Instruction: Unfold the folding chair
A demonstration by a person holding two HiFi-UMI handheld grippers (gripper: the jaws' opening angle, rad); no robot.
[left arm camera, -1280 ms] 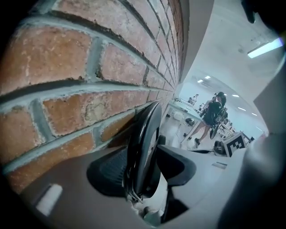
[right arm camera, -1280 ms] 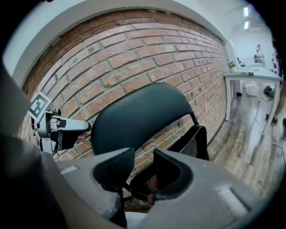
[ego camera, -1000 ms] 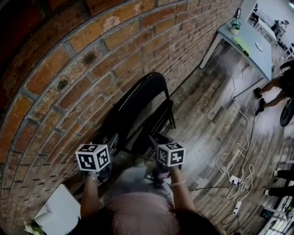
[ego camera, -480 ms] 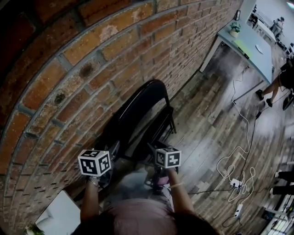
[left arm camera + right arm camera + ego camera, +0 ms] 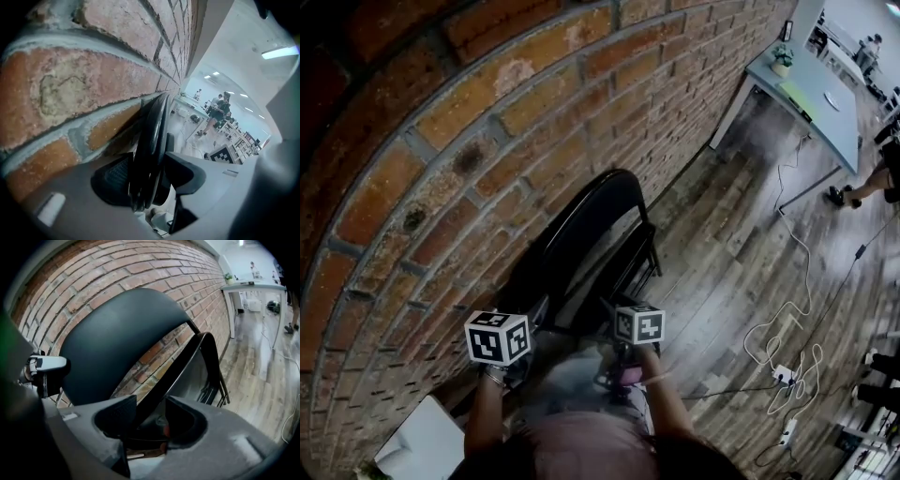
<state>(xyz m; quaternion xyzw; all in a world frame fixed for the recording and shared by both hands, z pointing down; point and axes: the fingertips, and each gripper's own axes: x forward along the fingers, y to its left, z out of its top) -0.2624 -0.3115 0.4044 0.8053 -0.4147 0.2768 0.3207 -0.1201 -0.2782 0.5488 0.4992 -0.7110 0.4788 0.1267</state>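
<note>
The black folding chair [image 5: 581,234] leans against the brick wall [image 5: 441,141], its seat swung a little away from the backrest. My left gripper [image 5: 530,317] is at the chair's left side. In the left gripper view it [image 5: 147,180] is shut on the edge of the backrest [image 5: 152,136]. My right gripper [image 5: 609,307] is at the seat's front edge. In the right gripper view its jaws [image 5: 150,416] are opening, with the seat's black frame bar [image 5: 159,390] running between them and a gap on the right. The curved backrest [image 5: 117,343] and the seat [image 5: 194,376] fill that view.
The floor is wooden, with white cables and a power strip [image 5: 783,361] to the right. A white table [image 5: 806,89] stands at the far right by the wall, a person's legs [image 5: 862,187] beyond it. A white object [image 5: 417,436] lies at lower left.
My right gripper has come down a little at the seat's edge. The left gripper has hardly moved on the backrest.
</note>
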